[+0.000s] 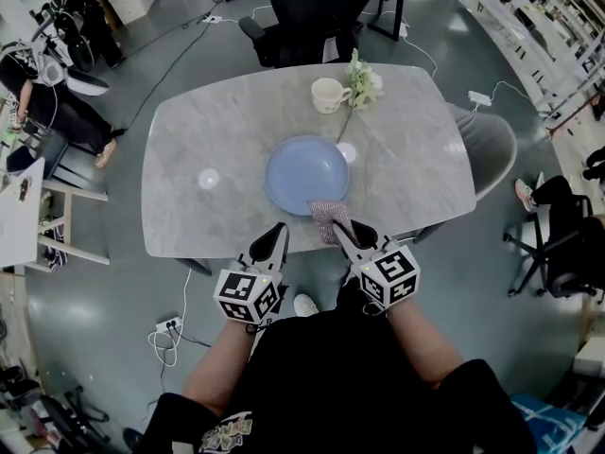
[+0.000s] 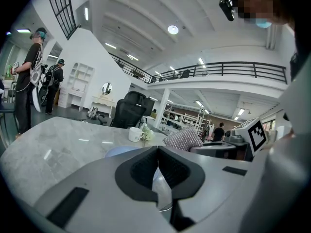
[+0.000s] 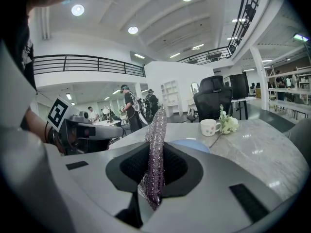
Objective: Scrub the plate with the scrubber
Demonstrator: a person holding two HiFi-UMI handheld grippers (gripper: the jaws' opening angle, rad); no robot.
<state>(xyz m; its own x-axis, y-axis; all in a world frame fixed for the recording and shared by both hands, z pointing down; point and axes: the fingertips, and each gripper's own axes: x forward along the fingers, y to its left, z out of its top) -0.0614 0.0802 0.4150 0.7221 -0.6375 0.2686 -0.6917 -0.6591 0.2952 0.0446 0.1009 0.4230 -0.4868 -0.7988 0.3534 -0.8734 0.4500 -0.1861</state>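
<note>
Scrubber, silvery-purple mesh, clamped in right tongs, left tongs clenched, round blue plate

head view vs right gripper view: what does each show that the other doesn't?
Head view only: the blue plate almost whole, with the scrubber overlapping its near rim.
Right gripper view only: the right gripper face-on, jaws clamped on the scrubber, plus the balcony railing behind.
Both: plate, scrubber, cup, flowers, left gripper.
</note>
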